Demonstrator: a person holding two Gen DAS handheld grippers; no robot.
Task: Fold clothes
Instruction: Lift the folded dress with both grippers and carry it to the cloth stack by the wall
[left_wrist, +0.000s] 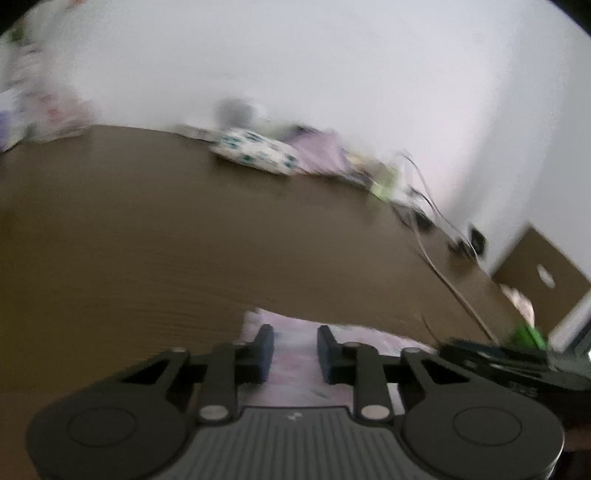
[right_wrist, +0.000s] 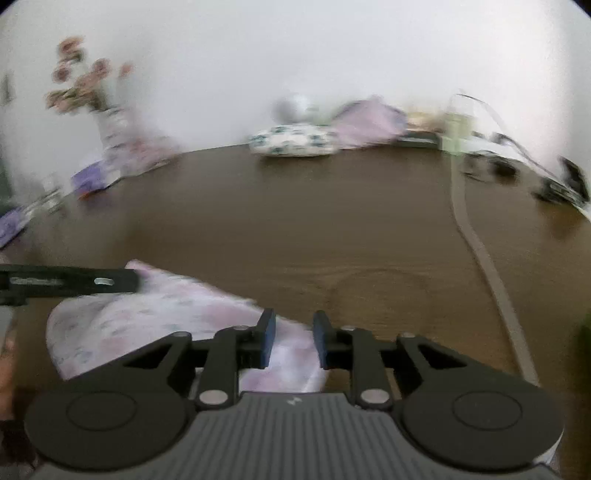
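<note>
Both my claws gape, empty. Pink floral garment (right_wrist: 155, 325) lies under right gripper (right_wrist: 293, 338), spreading leftward toward left gripper (left_wrist: 295, 350); right nearer.

table middle: bare brown table (right_wrist: 295, 221), open for passing
far edge: folded clothes (right_wrist: 295, 142), lilac cloth (right_wrist: 369, 123)
far left corner: flower vase (right_wrist: 110, 122)
right edge: strap (right_wrist: 476, 240), cables (right_wrist: 517, 162)
near edge: pink garment (right_wrist: 147, 325)

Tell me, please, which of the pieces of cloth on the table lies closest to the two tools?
The pale pink floral garment at the near table edge, right under both open tools; the white teal-spotted bundle and lilac cloth lie far back by the wall.
</note>
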